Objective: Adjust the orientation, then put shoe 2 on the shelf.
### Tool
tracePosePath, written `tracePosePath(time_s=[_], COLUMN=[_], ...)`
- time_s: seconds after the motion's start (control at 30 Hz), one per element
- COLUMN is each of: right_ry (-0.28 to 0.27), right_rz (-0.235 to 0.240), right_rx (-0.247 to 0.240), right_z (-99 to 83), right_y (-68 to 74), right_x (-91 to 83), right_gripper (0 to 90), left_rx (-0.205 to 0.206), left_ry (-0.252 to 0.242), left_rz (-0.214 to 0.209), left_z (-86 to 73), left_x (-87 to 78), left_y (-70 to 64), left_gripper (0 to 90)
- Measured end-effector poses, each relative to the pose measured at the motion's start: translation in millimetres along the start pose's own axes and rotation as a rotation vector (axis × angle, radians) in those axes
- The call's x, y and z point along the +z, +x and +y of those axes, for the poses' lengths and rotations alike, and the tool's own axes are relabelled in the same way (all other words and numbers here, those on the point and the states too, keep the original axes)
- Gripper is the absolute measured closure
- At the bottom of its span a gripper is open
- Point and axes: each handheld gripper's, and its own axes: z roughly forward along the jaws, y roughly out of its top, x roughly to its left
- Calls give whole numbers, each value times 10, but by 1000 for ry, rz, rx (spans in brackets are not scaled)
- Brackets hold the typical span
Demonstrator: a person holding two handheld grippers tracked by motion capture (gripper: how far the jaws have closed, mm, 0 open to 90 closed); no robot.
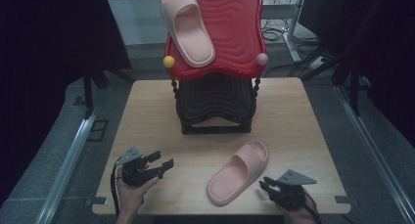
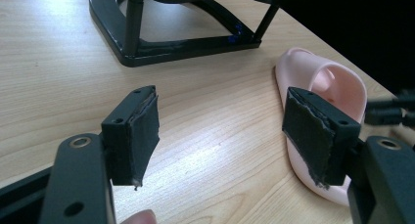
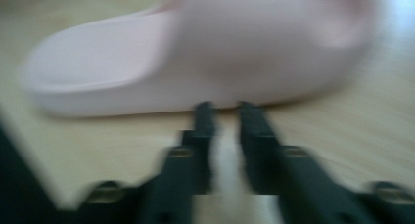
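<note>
At the lower right of the high view, the right gripper (image 1: 268, 186) has nearly closed, empty jaws just beside the pink slipper (image 1: 238, 172) on the table (image 1: 147, 116). The left gripper (image 1: 163, 166) is wide open. The step looks like reaching; next, opening around its edge. Farther up, a second slipper (image 1: 186, 26) lies on the red rack (image 1: 235, 33).

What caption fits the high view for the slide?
One pink slipper rests on the red rack top; the other slipper lies on the table between two hand-held claws.
</note>
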Motion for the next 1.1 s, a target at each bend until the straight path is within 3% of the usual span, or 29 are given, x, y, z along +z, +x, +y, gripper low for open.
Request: tracePosePath(time_s=[0.07,0.17,0.37,0.63,0.83,0.93,1.1], right_ry=[-24,-57,-71,-84,-84,-83,-86], right_rz=[-40,-75,-109,-128,-150,-155,-156], right_rx=[58,115,189,213,228,228,227], right_z=[-15,-45,-123,-142,-169,-158,-163], right_y=[-170,-374,-574,-664,-680,-667,-650], right_x=[-49,-114,-172,-239,-251,-246,-238], right_gripper=[505,416,380,369,368,368,368], left_rx=[4,21,57,128,200,221,217], left_ry=[8,19,40,100,127,162,203], left_rz=[-1,-4,-15,-101,-145,-138,-133], left_z=[-6,-16,5,89,152,138,105], left_x=[23,75,238,670,1024,1204,1425], left_y=[-22,-68,-218,-587,-925,-994,-1037], left_gripper=[303,306,311,342,428,465,527])
